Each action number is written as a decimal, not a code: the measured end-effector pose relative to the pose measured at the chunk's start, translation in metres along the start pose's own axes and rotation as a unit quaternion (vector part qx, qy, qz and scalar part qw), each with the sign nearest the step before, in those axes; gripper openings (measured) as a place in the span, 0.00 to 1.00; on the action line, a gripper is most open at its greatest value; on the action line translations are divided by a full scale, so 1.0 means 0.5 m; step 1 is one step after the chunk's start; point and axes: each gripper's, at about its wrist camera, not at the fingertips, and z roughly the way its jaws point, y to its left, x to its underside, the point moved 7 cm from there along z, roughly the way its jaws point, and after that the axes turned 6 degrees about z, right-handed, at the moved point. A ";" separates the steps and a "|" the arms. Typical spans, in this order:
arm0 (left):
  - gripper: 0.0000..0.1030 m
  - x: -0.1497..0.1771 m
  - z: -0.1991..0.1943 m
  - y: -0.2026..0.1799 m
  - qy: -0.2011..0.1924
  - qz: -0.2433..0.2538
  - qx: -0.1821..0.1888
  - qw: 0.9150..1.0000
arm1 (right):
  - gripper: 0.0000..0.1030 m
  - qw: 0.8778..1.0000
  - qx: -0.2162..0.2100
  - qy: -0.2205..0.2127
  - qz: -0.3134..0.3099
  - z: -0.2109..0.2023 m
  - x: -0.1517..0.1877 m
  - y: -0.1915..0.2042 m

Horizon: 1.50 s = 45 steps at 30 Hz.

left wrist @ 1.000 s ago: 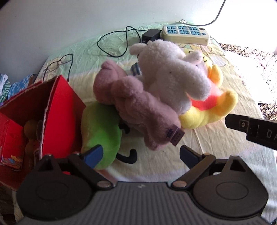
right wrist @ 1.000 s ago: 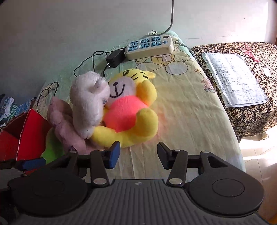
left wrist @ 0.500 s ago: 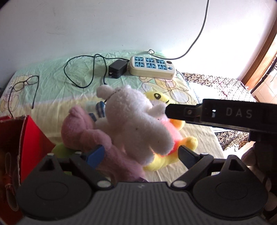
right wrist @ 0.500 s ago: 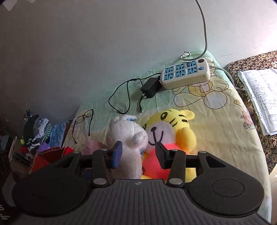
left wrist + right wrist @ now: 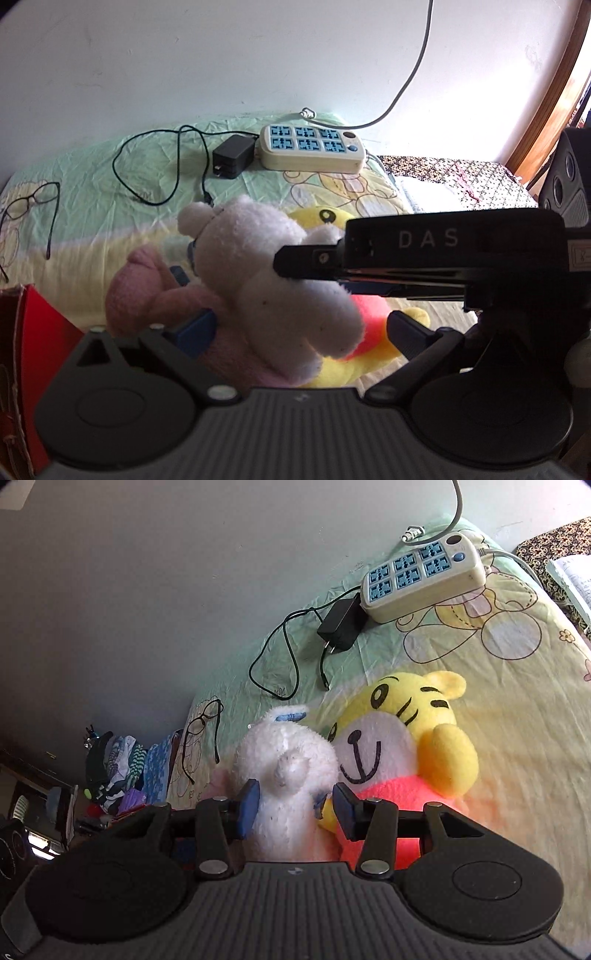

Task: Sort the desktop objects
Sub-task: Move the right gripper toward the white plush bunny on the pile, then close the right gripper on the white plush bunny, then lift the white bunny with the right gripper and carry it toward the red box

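Right gripper (image 5: 293, 808): its jaws have just been closing around the white plush toy (image 5: 286, 775); the blue pads sit on either side of the toy's body, the left pad against the fur, the right pad at its edge; whether they already press it firmly I cannot tell.
Left gripper (image 5: 301, 330): jaws spread wide and lately opening further; the white plush toy (image 5: 273, 280) and pink plush toy (image 5: 147, 295) lie between the fingers; the left pad is just beside the pink fur, the right pad clear of everything.
White plush toy: on top of the pile, resting on the pink toy and leaning against the yellow tiger plush (image 5: 413, 746).
Yellow tiger plush: lying on the cartoon-print sheet (image 5: 498, 709), face up, orange-pink shirt showing; touching the white toy.
Red box (image 5: 33, 332): at the left edge of the left wrist view, just beside the pink toy.
Back of the bed: cream power strip (image 5: 421, 578) with blue sockets near the wall; black charger (image 5: 340, 622) touching its end, its cable looped on the sheet; eyeglasses (image 5: 201, 727) well apart from the toys.
Right side: papers (image 5: 570, 576) on a patterned cloth.
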 end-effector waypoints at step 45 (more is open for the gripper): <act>0.58 0.051 -0.014 -0.080 0.028 0.057 0.017 0.998 | 0.39 0.999 -0.037 -0.025 0.013 -0.080 0.041 -0.018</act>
